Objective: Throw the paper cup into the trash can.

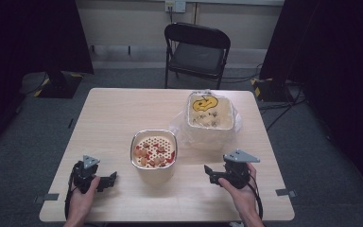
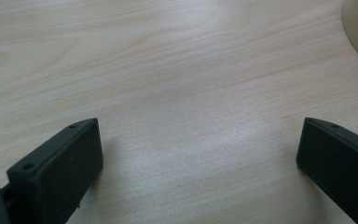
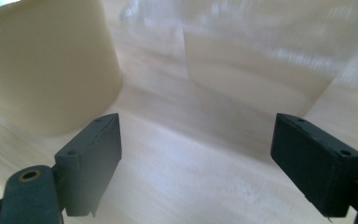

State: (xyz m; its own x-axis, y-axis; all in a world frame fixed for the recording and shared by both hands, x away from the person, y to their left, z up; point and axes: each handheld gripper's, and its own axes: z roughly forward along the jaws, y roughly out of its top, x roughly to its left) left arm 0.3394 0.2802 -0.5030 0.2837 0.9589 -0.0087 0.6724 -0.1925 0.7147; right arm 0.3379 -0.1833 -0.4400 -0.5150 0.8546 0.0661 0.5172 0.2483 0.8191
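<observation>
Left gripper (image 1: 108, 181) and right gripper (image 1: 209, 172) are rested on the table (image 1: 108, 118), jaws spread, nothing pinched. The strainer bowl (image 1: 153, 152) holds reddish pieces, hard to identify. The far bin (image 1: 210, 118) is wrapped in clear plastic, its contents blurred.

Red-orange bits (image 1: 153, 153) in strainer too small to identify; bin (image 3: 256, 60) blurred, top cropped.

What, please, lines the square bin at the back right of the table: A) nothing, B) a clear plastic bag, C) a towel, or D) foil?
B: a clear plastic bag spills over the rim of the bin and bunches around its sides on the table.
</observation>
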